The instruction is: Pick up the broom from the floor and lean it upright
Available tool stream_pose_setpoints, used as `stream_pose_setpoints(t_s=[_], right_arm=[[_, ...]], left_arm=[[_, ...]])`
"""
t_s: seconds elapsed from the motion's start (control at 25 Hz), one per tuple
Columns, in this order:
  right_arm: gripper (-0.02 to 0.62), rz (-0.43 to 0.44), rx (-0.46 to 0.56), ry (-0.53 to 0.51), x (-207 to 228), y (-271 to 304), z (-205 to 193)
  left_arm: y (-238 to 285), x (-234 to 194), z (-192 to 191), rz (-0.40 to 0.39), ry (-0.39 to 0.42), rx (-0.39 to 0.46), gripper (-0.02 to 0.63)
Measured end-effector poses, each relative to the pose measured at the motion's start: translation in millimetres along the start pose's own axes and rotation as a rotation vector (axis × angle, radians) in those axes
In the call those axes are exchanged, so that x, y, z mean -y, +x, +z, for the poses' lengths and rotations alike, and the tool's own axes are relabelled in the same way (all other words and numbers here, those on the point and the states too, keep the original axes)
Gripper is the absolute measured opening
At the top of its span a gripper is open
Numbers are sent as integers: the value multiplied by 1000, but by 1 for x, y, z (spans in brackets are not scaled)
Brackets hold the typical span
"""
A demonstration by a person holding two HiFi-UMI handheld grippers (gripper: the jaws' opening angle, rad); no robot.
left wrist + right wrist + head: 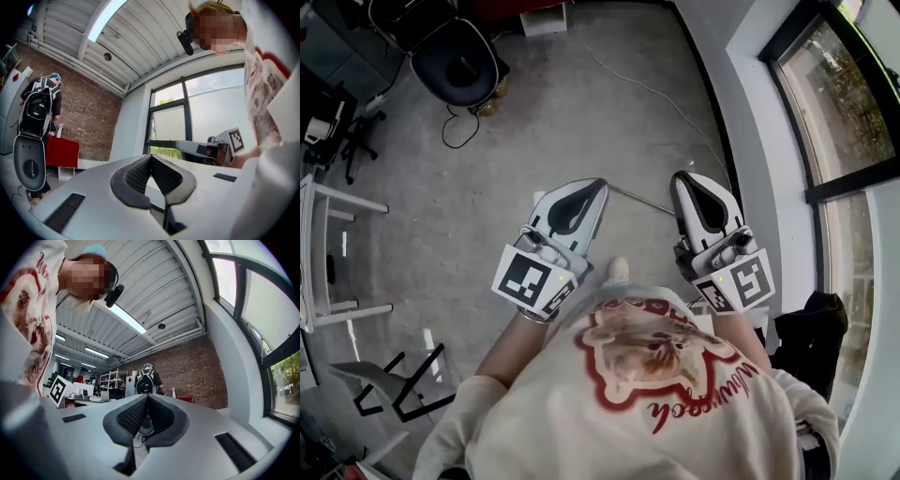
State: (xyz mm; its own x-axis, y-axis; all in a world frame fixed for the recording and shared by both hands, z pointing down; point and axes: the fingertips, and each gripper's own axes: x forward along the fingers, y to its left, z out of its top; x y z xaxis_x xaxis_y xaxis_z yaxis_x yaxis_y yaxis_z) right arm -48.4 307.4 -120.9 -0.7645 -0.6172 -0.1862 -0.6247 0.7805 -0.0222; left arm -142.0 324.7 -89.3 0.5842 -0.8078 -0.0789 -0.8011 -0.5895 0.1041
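The left gripper (601,182) is held with its jaws closed tip to tip, and nothing is caught between the pads. The right gripper (680,176) is likewise closed and empty. Both are held side by side above the concrete floor (534,141), pointed away from the person's body. What appears to be the broom handle (642,199), one thin grey rod, is seen lying flat on the floor in the gap between the two tips, touched by neither. Its long axis runs across the head view, slanting slightly down to the right, where it is hidden behind the right gripper. Which end carries the brush cannot be told. Further off, one white cable (656,94) and one black chair (455,61) are seen.
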Motion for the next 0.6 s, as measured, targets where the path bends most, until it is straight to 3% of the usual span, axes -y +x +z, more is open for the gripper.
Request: stream_pose_setpoints(t_s=[0.24, 0.4, 0.6], right_arm=[[25, -9, -12, 41, 87, 43, -7], [25, -16, -14, 62, 126, 66, -25], [25, -15, -63, 102, 145, 101, -56]], left_arm=[[86, -35, 7, 9, 4, 7, 20], [106, -68, -4, 58, -8, -21, 20], [119, -119, -26, 90, -50, -79, 20]])
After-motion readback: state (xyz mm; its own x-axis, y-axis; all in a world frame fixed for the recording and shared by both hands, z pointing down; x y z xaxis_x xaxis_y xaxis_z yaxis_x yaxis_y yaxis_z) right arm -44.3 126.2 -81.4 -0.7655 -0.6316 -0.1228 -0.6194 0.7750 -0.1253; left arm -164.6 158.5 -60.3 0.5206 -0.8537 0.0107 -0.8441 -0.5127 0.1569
